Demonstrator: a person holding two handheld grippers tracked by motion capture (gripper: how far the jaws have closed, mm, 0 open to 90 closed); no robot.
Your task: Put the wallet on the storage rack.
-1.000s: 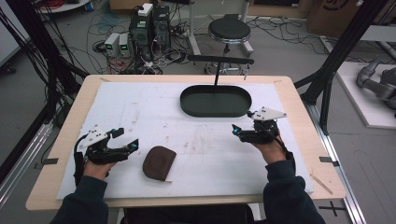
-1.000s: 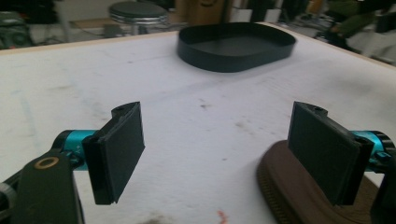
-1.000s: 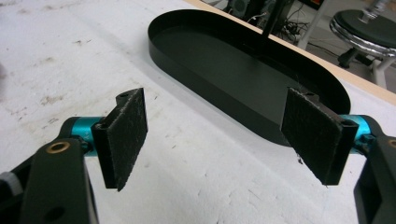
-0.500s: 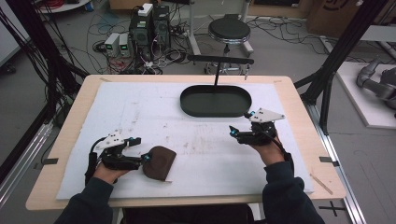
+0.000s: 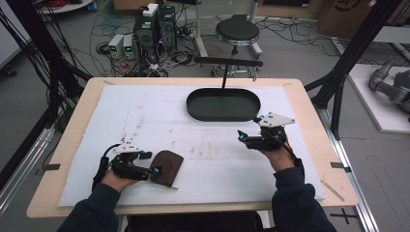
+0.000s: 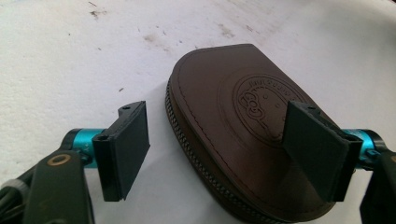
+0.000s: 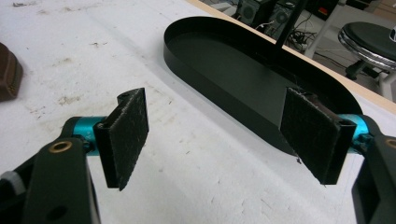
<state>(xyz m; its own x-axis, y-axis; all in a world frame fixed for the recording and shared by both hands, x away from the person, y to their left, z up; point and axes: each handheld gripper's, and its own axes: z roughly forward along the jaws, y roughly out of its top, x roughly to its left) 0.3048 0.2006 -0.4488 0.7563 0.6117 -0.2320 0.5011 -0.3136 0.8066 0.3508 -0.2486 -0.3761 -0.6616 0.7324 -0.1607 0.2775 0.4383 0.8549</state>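
Note:
A brown leather zip pouch (image 5: pixel 167 166) lies flat on the white mat near the front left. Its embossed round logo shows in the left gripper view (image 6: pixel 243 126). My left gripper (image 5: pixel 153 164) is open at the pouch's left end, one jaw over the pouch, the other beside its zipped edge (image 6: pixel 217 149). My right gripper (image 5: pixel 241 137) hovers open and empty at the right, just in front of the black oval tray (image 5: pixel 223 115). In the right gripper view the gripper (image 7: pixel 217 140) faces the tray (image 7: pixel 224 93), with the pouch (image 7: pixel 8 72) at far left.
A white foam mat (image 5: pixel 145 116) covers most of the wooden table (image 5: pixel 314 125). A black stand pole (image 5: pixel 224 76) rises behind the tray. Cables, computers and a stool (image 5: pixel 237 31) sit on the floor beyond the table.
My left gripper has moved right, from apart at the table's left to the pouch's end, jaws now straddling its edge. The right gripper has barely moved.

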